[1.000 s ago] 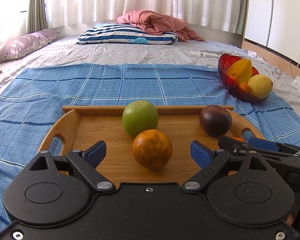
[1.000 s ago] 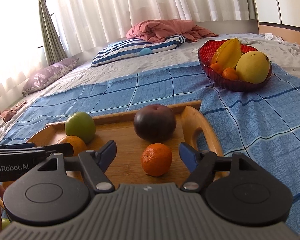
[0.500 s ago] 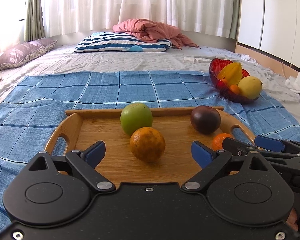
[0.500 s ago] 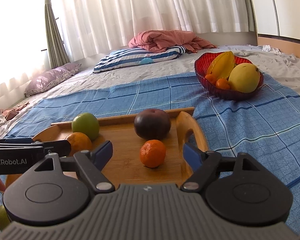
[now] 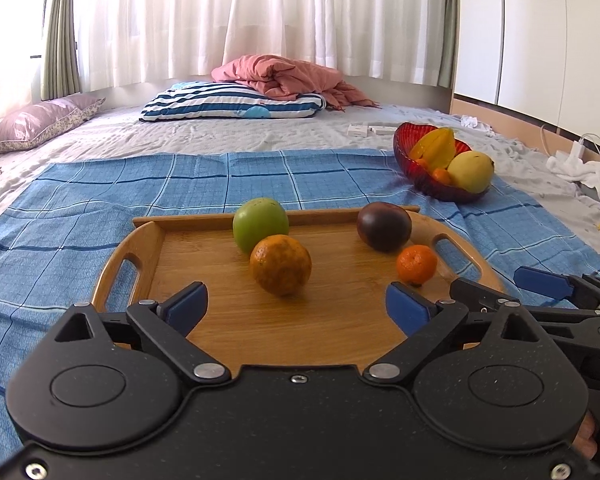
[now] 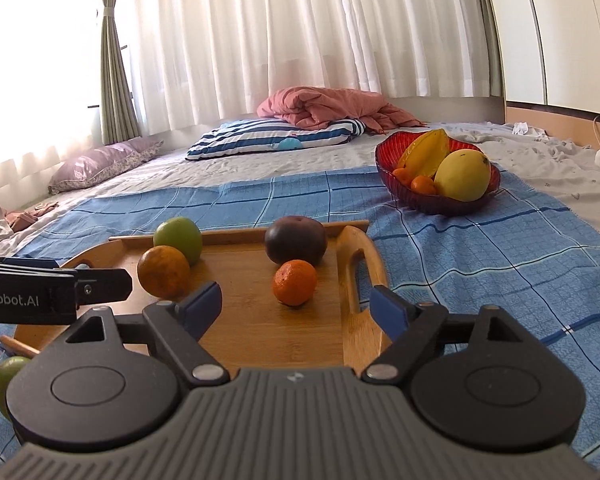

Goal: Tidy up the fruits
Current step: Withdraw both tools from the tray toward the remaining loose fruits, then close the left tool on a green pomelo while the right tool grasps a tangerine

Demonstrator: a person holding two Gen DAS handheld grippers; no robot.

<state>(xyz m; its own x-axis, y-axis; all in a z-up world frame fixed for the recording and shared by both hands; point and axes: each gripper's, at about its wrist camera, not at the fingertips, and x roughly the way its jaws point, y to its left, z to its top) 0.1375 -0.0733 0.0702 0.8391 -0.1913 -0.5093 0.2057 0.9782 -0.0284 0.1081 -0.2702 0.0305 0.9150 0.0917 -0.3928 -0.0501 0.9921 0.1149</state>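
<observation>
Four fruits set on the tray, both claws empty

Both the left gripper (image 5: 296, 306) and right gripper (image 6: 296, 306) have just been opening and are held spread, nothing between the pads. Just ahead, a rough orange (image 5: 281, 265), green apple (image 5: 261, 225), small mandarin (image 6: 294, 282) and dark purple plum (image 6: 295, 239) are seen on the wooden handled tray (image 5: 260, 320). Farther right, the red glass bowl (image 6: 392, 176) is left holding fruit, so sorting is judged unfinished.
</observation>
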